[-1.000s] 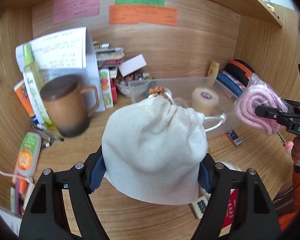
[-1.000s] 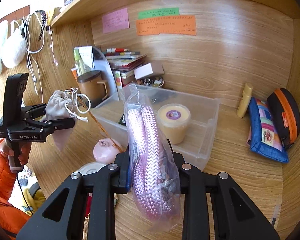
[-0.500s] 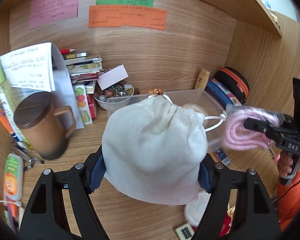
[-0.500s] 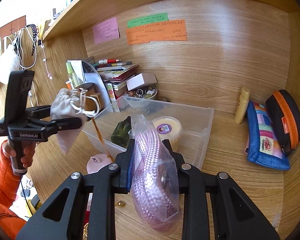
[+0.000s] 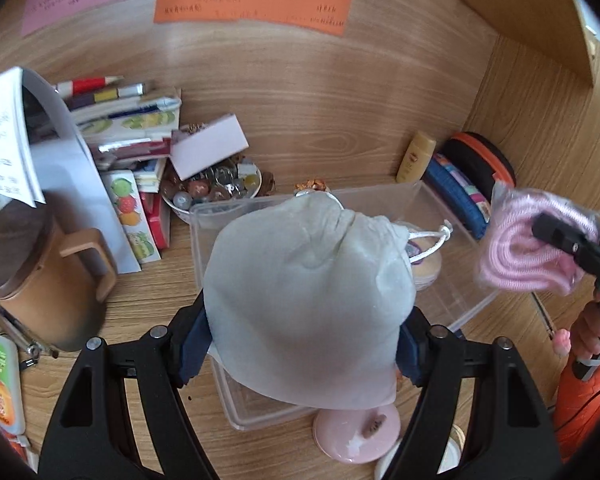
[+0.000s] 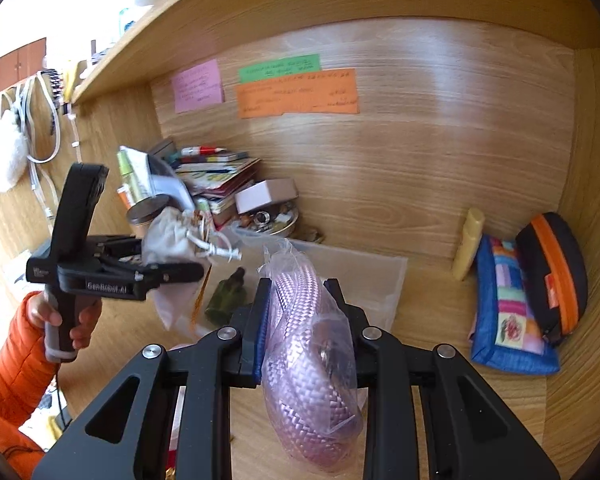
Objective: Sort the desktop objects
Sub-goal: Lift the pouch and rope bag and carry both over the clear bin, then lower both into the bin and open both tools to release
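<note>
The clear plastic bin lies directly below and ahead of the left gripper, and just ahead and left of the right gripper; inside it sit a dark green bottle and a round cream tub, the latter mostly hidden. The brown lidded mug stands well to the left of the left gripper, beside the stack of books. The left gripper is clamped on the white drawstring pouch, which bulges over both fingers and hangs above the bin. The right gripper is closed around the bagged pink rope, pinched near its upper part with the heavy coil sagging below the fingers.

Both loads look headed for the bin, and that is where trouble may come. The rope's slick plastic wrap could slide through the pads, since most of its weight hangs low. The pouch's loose white cord could snag on the bin's rim or on the other gripper as the two close in together. A drop from this height could also tip the bottle.
</note>
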Motion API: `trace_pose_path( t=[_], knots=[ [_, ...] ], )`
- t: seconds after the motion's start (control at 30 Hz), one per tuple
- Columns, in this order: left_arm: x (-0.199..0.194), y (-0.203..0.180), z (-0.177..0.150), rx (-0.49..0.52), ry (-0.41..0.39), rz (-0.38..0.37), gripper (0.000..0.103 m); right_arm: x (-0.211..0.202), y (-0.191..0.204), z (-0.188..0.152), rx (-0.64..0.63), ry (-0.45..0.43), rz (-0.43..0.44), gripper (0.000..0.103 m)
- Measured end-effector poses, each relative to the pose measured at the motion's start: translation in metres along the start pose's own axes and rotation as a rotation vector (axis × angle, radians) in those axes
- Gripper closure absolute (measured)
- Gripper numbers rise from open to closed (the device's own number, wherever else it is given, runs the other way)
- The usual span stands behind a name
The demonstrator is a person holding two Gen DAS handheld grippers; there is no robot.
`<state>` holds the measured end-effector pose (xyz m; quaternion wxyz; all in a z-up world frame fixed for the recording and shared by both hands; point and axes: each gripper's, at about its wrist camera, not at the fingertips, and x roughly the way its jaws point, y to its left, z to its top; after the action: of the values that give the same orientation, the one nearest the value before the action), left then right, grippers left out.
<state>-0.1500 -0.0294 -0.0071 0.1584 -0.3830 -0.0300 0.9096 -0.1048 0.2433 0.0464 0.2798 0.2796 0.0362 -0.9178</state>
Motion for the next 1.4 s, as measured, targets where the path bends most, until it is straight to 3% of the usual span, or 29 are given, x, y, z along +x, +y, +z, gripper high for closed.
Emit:
trace_pose_path(
  t=[0.27,0.57,0.93,1.4],
  knots=[
    [0.014,-0.001,0.008,0.063,0.019,0.010,0.028,0.034,-0.015,0.009,0.062,0.030,-0.060,0.080],
    [0.039,-0.004,0.013,0.104,0.055,-0.011,0.027,0.056,-0.017,0.016,0.067,0.021,-0.218,0.080],
    [0.053,-0.010,0.004,0.160,0.079,-0.009,0.027,0.086,-0.016,0.004,0.065,0.105,-0.216,0.080],
    [0.052,-0.009,0.010,0.163,0.098,0.009,0.024,0.090,0.003,-0.002,-0.028,0.116,-0.204,0.079]
  ],
)
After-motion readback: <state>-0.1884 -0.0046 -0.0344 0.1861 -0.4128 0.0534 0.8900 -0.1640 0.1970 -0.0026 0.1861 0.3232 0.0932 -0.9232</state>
